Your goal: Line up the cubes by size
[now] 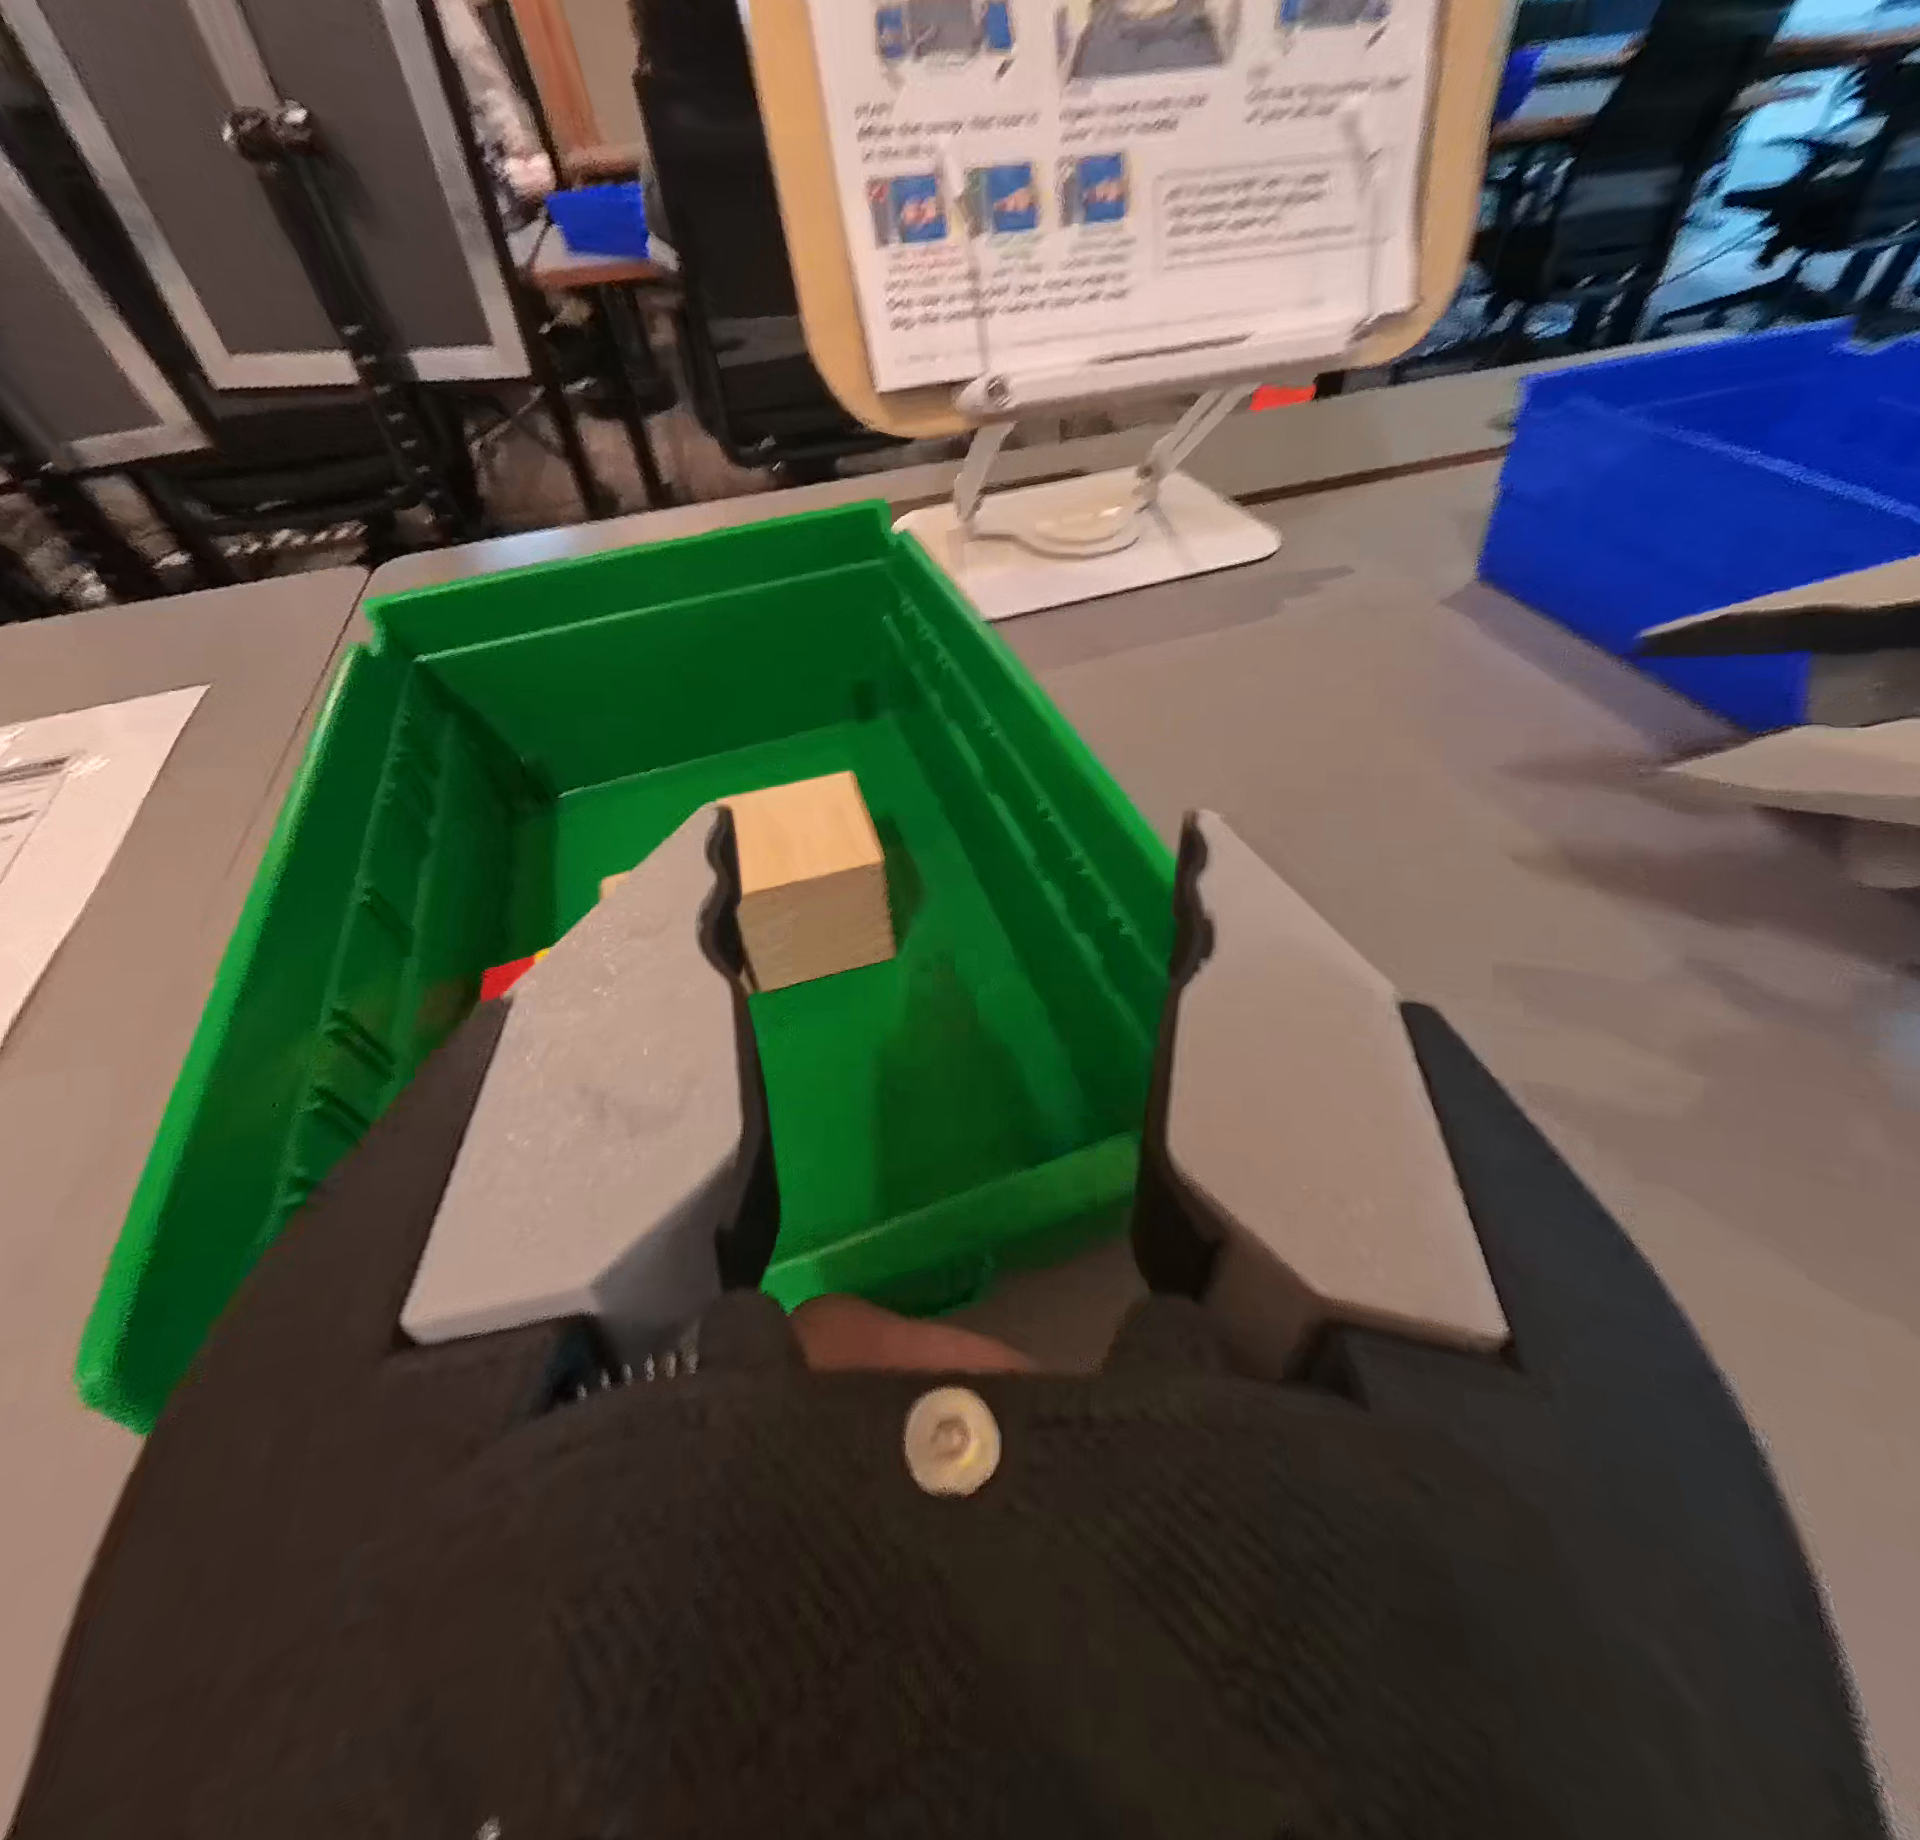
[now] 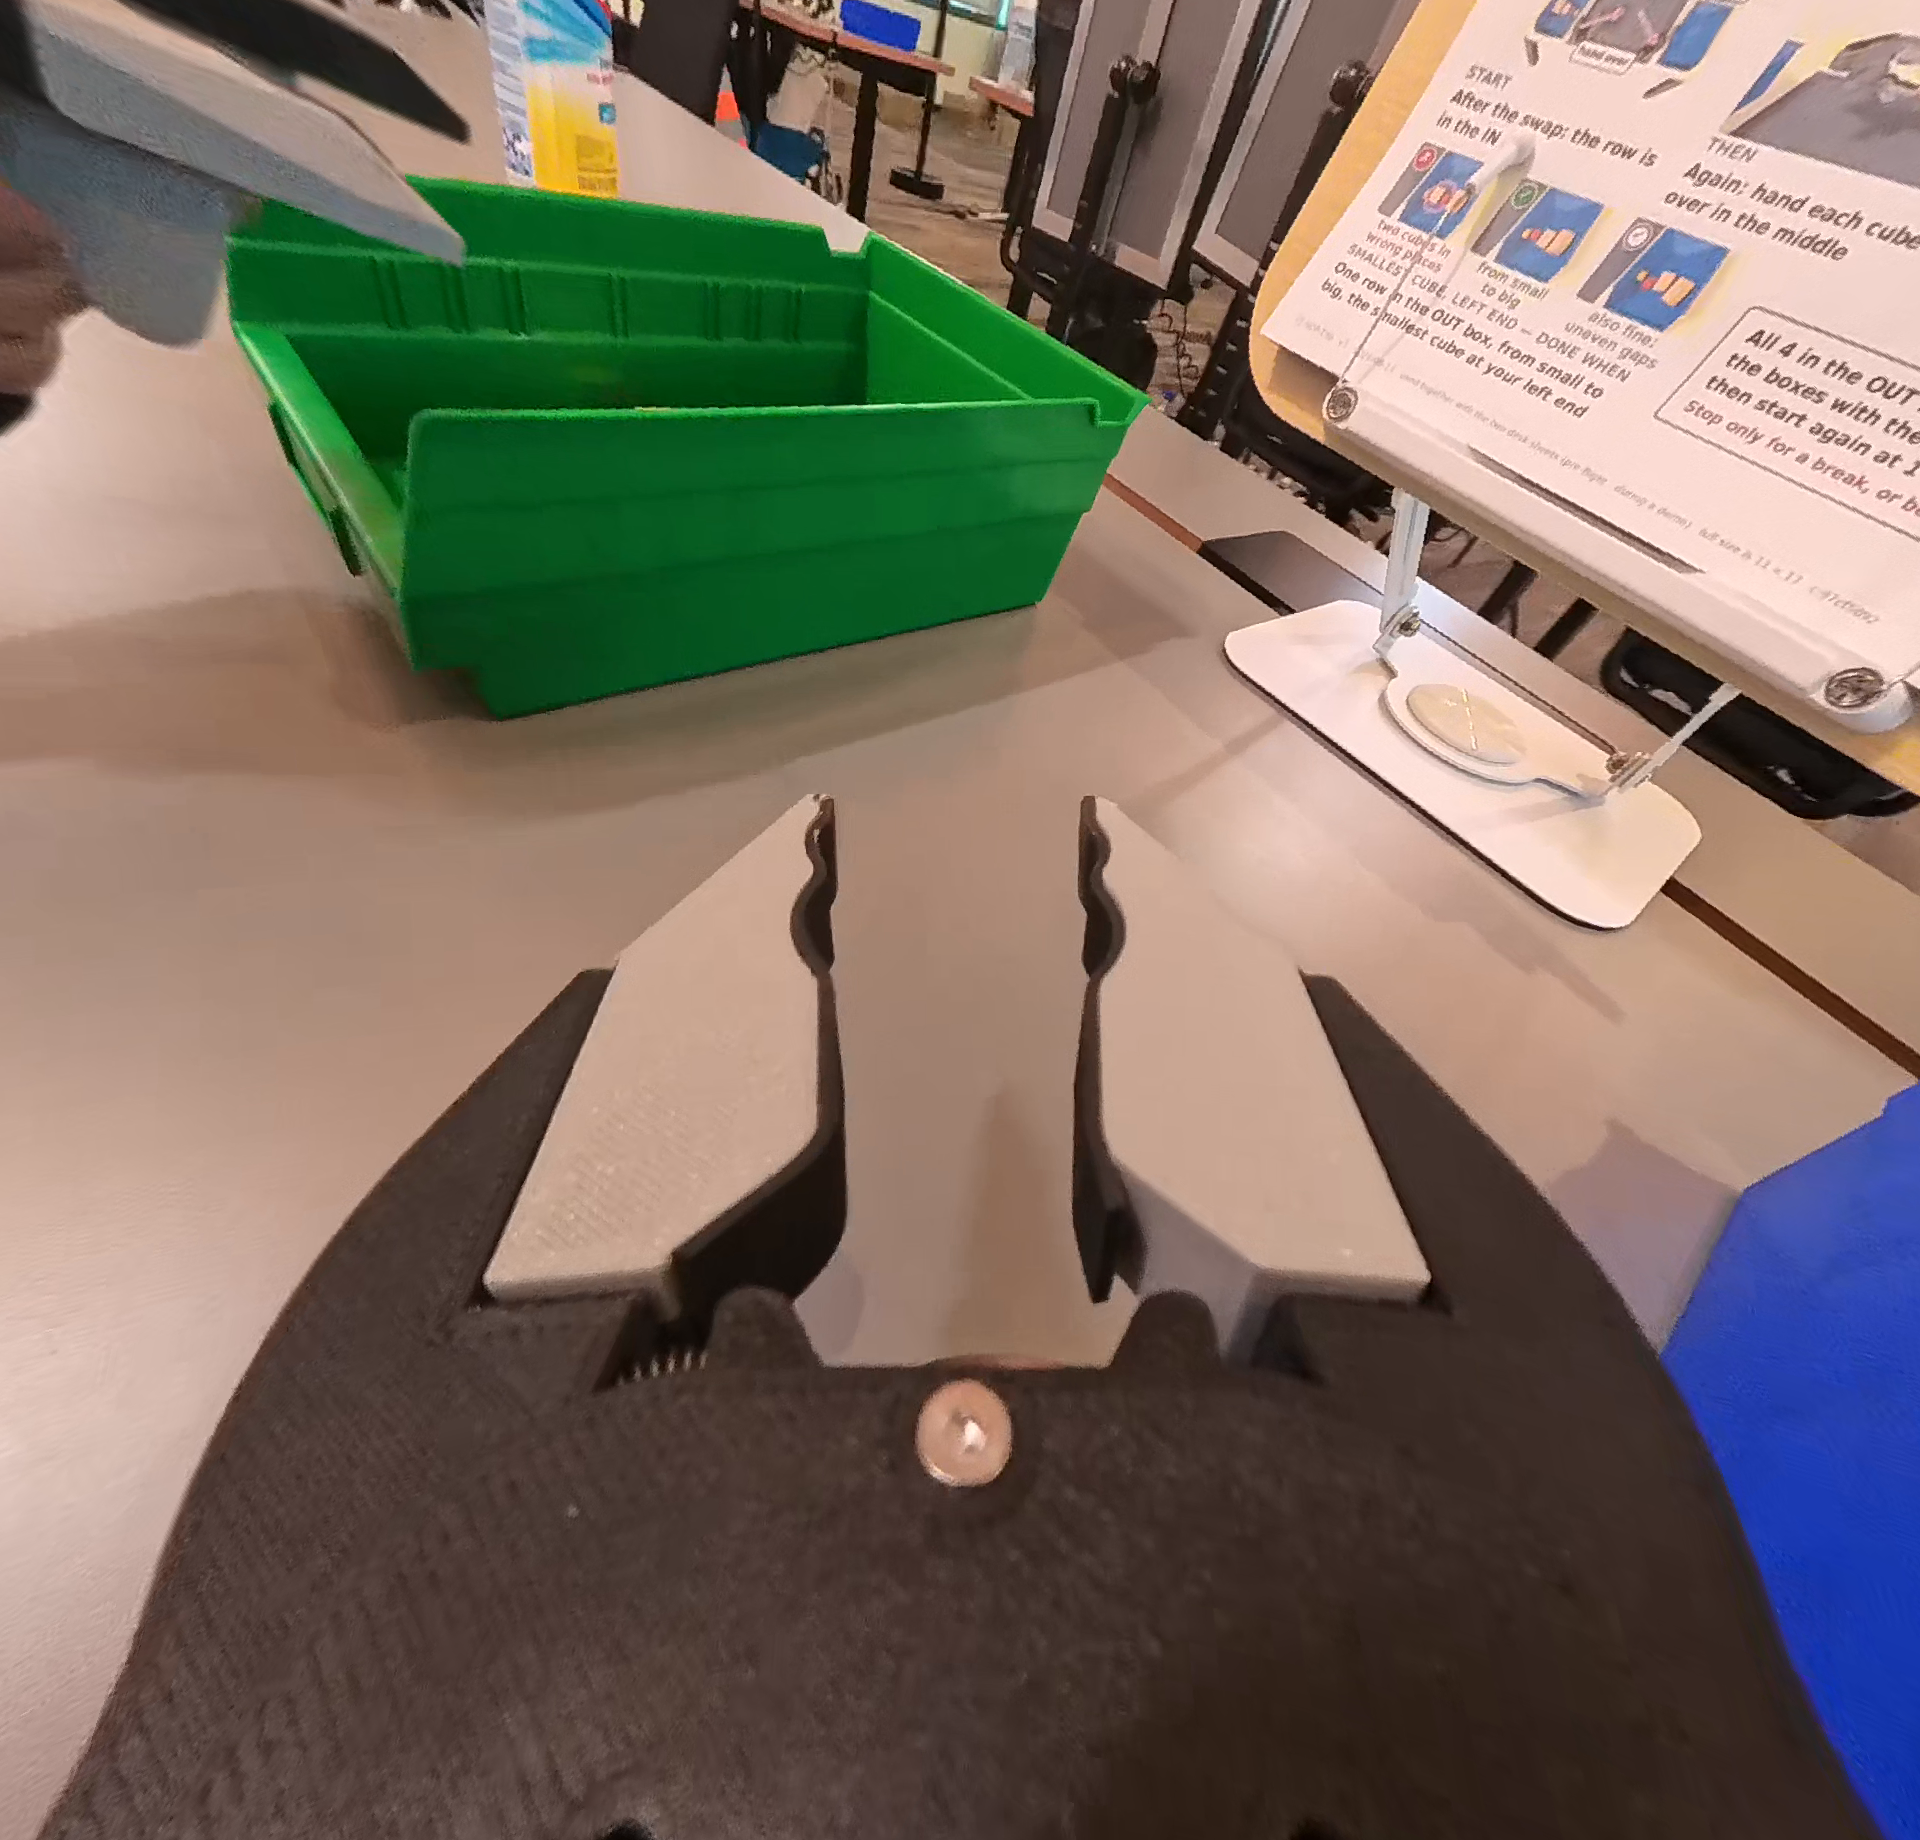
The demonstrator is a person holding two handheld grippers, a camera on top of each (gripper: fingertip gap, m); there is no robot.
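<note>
A: Why does the left gripper (image 1: 951, 897) hang wide open, empty, over the green bin (image 1: 312, 907)?

B: To straddle the wooden cube (image 1: 805, 876) on the bin's floor, I judge. The right gripper (image 2: 951, 855) waits over bare table (image 2: 260, 907), parted, holding nothing.
</note>
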